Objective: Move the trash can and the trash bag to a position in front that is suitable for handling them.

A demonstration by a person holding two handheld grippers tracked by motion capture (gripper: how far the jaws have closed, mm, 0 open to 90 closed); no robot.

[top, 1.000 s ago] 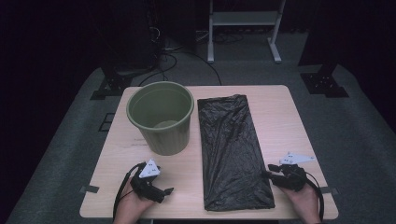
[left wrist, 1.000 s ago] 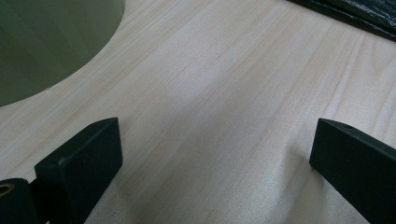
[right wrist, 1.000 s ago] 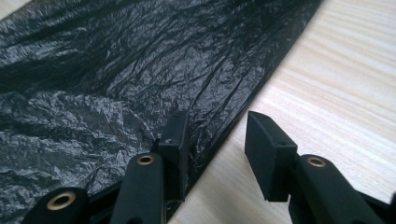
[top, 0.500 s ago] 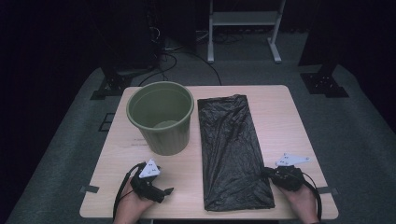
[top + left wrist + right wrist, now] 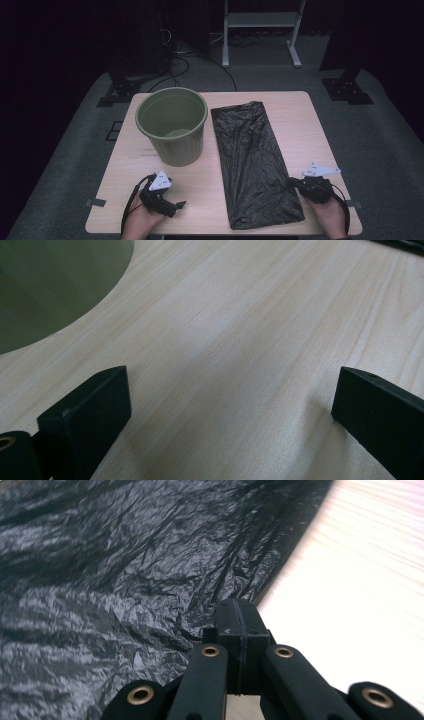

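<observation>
Moved: right gripper (image 5: 291,183) fingers just drawn together, pinched on crinkled black plastic bag (image 5: 252,160) edge.
Left gripper (image 5: 230,405): fingers held apart over pale wood-grain worktop (image 5: 300,125).

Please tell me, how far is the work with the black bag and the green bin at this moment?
Early stage. Done: the right hand-held gripper has just closed its jaws at the right edge of the black bag, apparently pinching it. In hand: that grip; the bag lies flat on the table. The left hand-held gripper is open over bare wood. Left: lifting, opening and likely lining the green bin.
</observation>
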